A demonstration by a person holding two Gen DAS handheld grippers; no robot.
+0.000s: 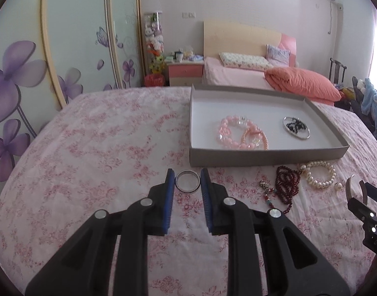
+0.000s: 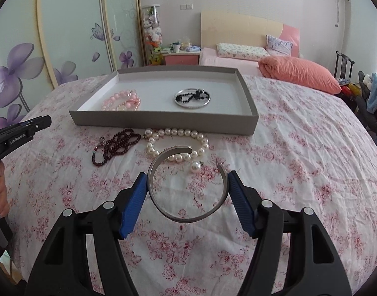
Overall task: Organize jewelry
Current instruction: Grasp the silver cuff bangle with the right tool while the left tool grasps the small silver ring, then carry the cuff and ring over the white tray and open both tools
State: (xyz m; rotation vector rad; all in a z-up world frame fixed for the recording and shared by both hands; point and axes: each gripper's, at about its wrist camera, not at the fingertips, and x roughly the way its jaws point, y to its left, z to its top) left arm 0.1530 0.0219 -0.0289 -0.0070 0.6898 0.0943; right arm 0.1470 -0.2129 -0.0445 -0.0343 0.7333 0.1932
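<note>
Bedroom, floral bedsheet (image 1: 89,148) beneath both grippers.
Left gripper (image 1: 188,181) pinches a silver ring (image 1: 188,184); right gripper (image 2: 188,185) clamps an open cuff bangle (image 2: 188,185); gray tray (image 2: 163,120) ahead hides part of pink bracelets (image 2: 123,102).

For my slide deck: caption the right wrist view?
Right gripper holds an open silver cuff bangle above the floral bedspread, facing the jewelry tray.

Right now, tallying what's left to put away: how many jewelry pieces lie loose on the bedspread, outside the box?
2, perhaps more hidden: dark red bead string and pearl bracelet, both before the box.
</note>
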